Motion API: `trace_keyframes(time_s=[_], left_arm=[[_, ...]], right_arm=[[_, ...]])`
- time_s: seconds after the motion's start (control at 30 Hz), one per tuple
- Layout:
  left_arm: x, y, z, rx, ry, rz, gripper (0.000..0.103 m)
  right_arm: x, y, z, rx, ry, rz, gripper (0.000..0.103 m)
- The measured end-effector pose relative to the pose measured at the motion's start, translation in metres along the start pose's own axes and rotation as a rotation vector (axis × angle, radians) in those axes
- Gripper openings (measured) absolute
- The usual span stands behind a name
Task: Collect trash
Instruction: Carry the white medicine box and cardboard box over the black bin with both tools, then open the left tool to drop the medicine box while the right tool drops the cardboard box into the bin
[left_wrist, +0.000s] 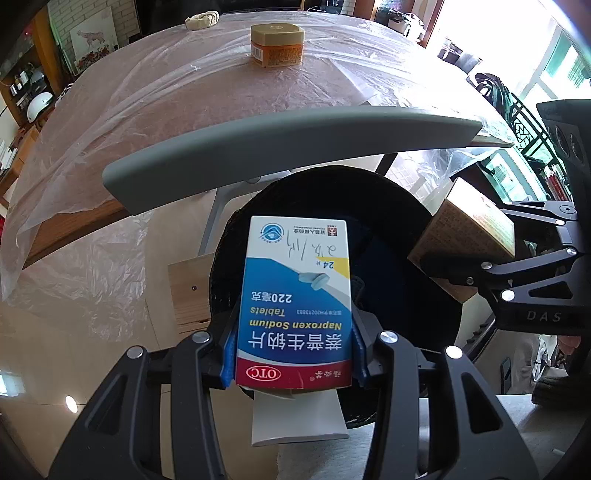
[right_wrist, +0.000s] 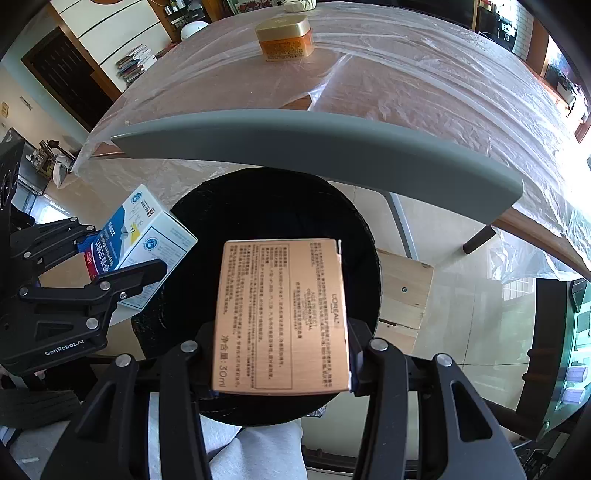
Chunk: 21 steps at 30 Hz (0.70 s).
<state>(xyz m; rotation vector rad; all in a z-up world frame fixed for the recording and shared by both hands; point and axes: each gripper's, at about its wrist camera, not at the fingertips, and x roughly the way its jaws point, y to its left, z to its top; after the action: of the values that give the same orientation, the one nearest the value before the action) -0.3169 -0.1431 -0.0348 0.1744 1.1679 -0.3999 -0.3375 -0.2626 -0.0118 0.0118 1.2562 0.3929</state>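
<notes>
Blue-and-white medicine box (left_wrist: 293, 295) and copper carton (right_wrist: 282, 317) above black bin (right_wrist: 258, 199).

**Wooden surface under plastic wrap, not much on it**

So the surface (left_wrist: 155, 110) is wood, covered in a wrinkly clear plastic sheet (right_wrist: 424, 85). An amber jar (left_wrist: 277, 45) with a gold lid sits on it toward the far side, and a beige wadded-up bundle (left_wrist: 201, 20) lies at the far edge.
</notes>
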Motion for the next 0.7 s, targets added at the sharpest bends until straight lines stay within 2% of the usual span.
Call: trace_keyframes(time_s=[0.63,0.7], left_arm=[[0.0037,0.0000,0.0043,0.005,0.007,0.004,0.047],[0.0027,0.0005,0.0055,0.001,0.000,-0.015,0.047]], right_arm=[[0.0056,-0.0029,0.0025,0.008,0.014,-0.007,0.046],[0.0059,-0.0032,0.0031,0.010,0.015,-0.008,0.047]])
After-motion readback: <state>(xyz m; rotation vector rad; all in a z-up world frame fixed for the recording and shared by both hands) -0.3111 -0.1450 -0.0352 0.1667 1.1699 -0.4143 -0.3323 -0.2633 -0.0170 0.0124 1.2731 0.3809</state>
